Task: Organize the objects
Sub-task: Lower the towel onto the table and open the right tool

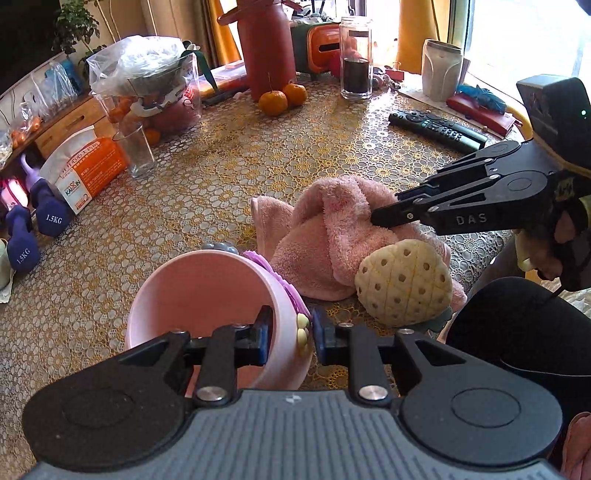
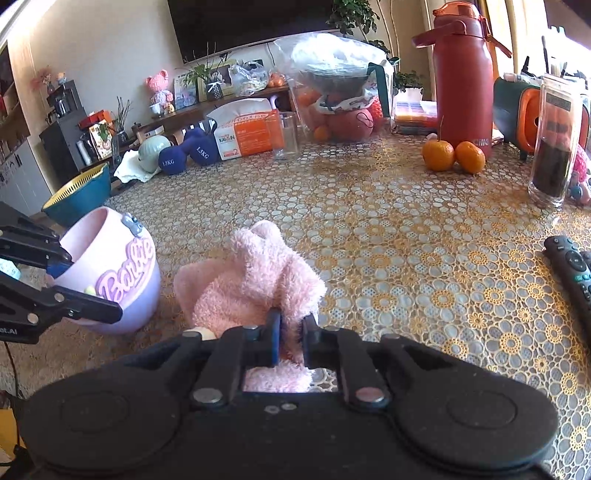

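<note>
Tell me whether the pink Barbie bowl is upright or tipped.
Tipped: the left gripper clamps the pink Barbie bowl's rim, its opening tilted sideways.

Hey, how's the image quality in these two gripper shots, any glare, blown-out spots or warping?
Left wrist view: the window at top right is blown out white, and the table edge bows with fisheye distortion. Right wrist view: sunlight glares off the tablecloth near the oranges; the TV stays dark; both look sharp.
</note>
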Tool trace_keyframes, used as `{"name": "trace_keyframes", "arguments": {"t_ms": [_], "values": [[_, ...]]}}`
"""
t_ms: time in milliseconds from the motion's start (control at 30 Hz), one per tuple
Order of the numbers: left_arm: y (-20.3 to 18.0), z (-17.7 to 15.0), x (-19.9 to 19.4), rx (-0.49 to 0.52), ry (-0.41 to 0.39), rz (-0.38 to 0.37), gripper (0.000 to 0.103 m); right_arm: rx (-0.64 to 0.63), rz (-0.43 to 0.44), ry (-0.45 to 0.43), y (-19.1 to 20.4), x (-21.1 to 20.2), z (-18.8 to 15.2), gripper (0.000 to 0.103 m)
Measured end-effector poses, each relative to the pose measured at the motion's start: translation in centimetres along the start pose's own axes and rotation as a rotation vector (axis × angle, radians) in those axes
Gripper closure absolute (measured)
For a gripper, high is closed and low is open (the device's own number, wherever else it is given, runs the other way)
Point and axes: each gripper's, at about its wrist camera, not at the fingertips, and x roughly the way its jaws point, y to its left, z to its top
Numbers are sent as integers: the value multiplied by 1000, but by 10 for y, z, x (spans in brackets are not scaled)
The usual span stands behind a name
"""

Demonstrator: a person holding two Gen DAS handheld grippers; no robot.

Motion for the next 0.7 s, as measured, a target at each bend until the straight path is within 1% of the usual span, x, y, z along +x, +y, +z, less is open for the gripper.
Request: {"name": "trace_keyframes", "arguments": {"t_ms": [33, 67, 100, 133, 167, 200, 333, 367, 400, 433, 500, 533, 567, 600, 633, 700], "values": [[0, 2, 1, 6, 6, 7, 77, 17, 13, -10, -2, -3, 2, 85], [1, 4, 2, 11, 13, 11, 75, 30, 24, -17, -4, -7, 3, 85], [1, 6, 3, 18, 22, 13, 69, 42, 38, -23, -7, -11, 3, 85], [1, 6, 4, 27, 25, 18, 59, 50, 48, -26, -8, -15, 3, 85], [1, 7, 3, 41, 26, 27, 54, 58, 59, -30, -10, -19, 3, 84], [1, 6, 3, 54, 25, 34, 46, 62, 67, -33, -11, -23, 3, 84], [-3, 1, -7, 117, 16, 37, 43, 58, 81, -45, -12, -38, 2, 79], [-5, -2, -11, 146, 12, 39, 42, 50, 81, -48, -11, -40, 2, 73], [-7, -4, -15, 174, 7, 45, 38, 38, 77, -54, -10, -43, 3, 68], [-9, -7, -18, 199, 1, 52, 37, 23, 74, -62, -8, -45, 5, 60], [-14, -12, -22, 263, -4, 60, 37, -10, 75, -70, -1, -48, 9, 53], [-16, -14, -24, 286, -11, 71, 37, -26, 76, -69, 3, -48, 11, 43], [-19, -16, -25, 312, -19, 88, 37, -40, 76, -70, 8, -48, 14, 37], [-20, -18, -26, 327, -26, 97, 37, -62, 78, -69, 14, -46, 16, 26], [-20, -19, -26, 334, -35, 108, 37, -86, 84, -63, 21, -45, 19, 23], [-19, -21, -28, 333, -59, 121, 37, -139, 93, -56, 38, -39, 24, 22]]}}
